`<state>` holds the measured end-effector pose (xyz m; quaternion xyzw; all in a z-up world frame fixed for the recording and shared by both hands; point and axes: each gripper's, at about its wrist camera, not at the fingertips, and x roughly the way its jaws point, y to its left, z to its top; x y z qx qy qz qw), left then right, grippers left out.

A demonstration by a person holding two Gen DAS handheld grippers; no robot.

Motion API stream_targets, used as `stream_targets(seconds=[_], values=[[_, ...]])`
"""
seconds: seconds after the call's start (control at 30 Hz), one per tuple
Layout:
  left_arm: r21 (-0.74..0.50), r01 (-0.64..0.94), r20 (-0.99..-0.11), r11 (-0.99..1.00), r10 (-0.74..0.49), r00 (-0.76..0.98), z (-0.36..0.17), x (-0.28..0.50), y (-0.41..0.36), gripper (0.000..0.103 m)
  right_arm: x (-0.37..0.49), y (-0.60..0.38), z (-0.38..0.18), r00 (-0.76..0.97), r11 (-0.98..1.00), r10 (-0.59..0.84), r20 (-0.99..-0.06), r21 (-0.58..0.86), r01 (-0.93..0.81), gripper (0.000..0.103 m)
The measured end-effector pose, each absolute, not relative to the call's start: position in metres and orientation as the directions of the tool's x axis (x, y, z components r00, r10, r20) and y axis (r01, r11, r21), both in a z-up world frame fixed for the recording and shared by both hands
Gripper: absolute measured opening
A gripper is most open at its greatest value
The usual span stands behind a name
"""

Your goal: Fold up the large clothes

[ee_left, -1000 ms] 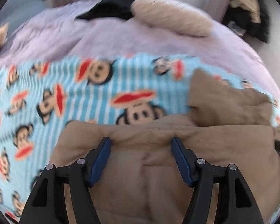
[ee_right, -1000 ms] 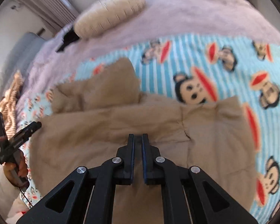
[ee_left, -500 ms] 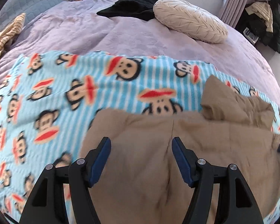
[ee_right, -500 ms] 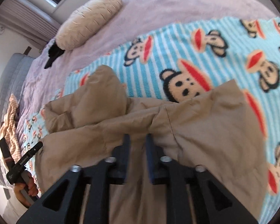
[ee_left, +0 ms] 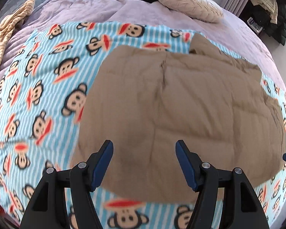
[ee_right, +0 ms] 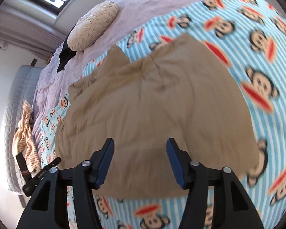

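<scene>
The tan padded garment (ee_left: 181, 103) is judged soft and bulky; its near hem should be taken; both grippers (ee_left: 144, 164) (ee_right: 140, 161) are released, the right jaws just opened, nothing between.

Right gripper (ee_right: 139, 161) jaws just opened, both grippers pulled back off tan garment (ee_left: 181, 110)

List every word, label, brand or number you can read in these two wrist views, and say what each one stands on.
No text can be read in either view.
Left gripper: pale lettering on its black body, too small and blurred to read.
Blanket: cartoon monkey faces only, no words.
Tan garment: no label or print showing.
</scene>
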<state>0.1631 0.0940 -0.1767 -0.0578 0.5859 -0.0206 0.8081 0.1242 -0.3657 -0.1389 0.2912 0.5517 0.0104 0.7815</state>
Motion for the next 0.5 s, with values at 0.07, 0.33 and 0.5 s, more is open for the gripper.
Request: stream_targets(seconds=[0.07, 0.33, 0.5], values=[[-0.126, -0.033, -0.946, 0.992, -0.11, 0.305, -0.175, 0.15, 0.092, 0.093, 0.108, -0.364, -0.14, 0.384, 0.818, 0.347, -0.856, 0.476, 0.321, 0.062], [-0.149, -0.018, -0.944, 0.989, -0.137, 0.3, -0.182, 0.109, 0.089, 0.102, 0.063, -0.356, -0.161, 0.341, 0.798, 0.368, -0.865, 0.482, 0.362, 0.067], [-0.226, -0.056, -0.937, 0.973, -0.202, 0.286, -0.199, 0.098, 0.098, 0.103, 0.051, -0.358, -0.179, 0.365, 0.765, 0.376, -0.852, 0.508, 0.396, 0.083]])
